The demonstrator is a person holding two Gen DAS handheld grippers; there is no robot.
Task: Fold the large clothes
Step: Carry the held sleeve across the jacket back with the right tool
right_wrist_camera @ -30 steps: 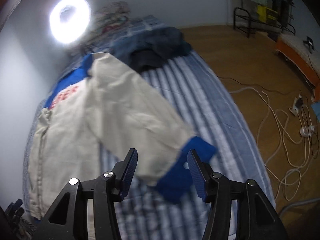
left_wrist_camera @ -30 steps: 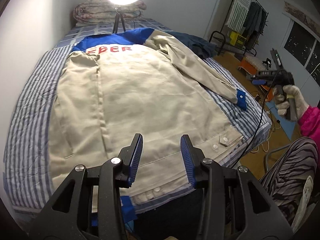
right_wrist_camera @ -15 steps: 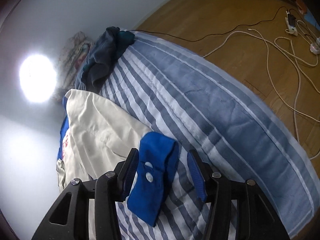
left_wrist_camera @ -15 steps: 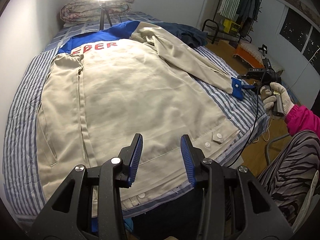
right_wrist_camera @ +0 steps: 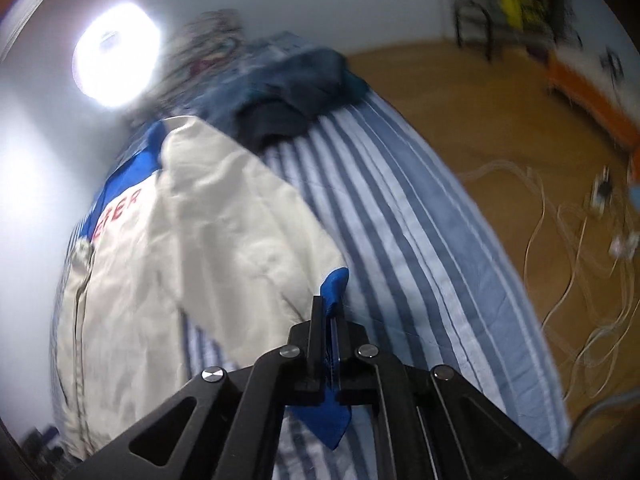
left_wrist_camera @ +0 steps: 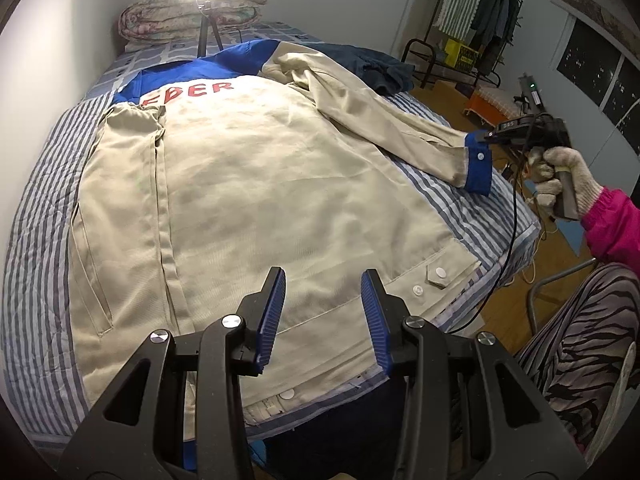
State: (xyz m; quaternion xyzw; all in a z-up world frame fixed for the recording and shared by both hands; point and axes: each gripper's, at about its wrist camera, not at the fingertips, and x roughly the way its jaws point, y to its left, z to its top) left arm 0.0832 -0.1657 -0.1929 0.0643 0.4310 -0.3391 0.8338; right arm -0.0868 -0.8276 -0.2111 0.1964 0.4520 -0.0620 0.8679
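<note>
The right gripper [right_wrist_camera: 327,320] has just snapped closed on the blue cuff [left_wrist_camera: 478,162] of the beige jacket [left_wrist_camera: 256,204] spread back-up on the striped bed [left_wrist_camera: 32,216] — a sleeve fold can likely begin — while the left gripper [left_wrist_camera: 322,312] hovers half-open, empty, over the hem.

From the right wrist we see mostly blur: the floor cables [right_wrist_camera: 580,248] and the rack [right_wrist_camera: 516,4] by the far wall smear into streaks. The blue cuff [right_wrist_camera: 334,292] vanishes between the closed fingers of the right hand-held gripper [right_wrist_camera: 329,312]. In the left wrist view, the left hand-held gripper [left_wrist_camera: 322,312] covers the jacket [left_wrist_camera: 248,184] hem, and the frame edge cuts off the near bed [left_wrist_camera: 36,200] corner.
</note>
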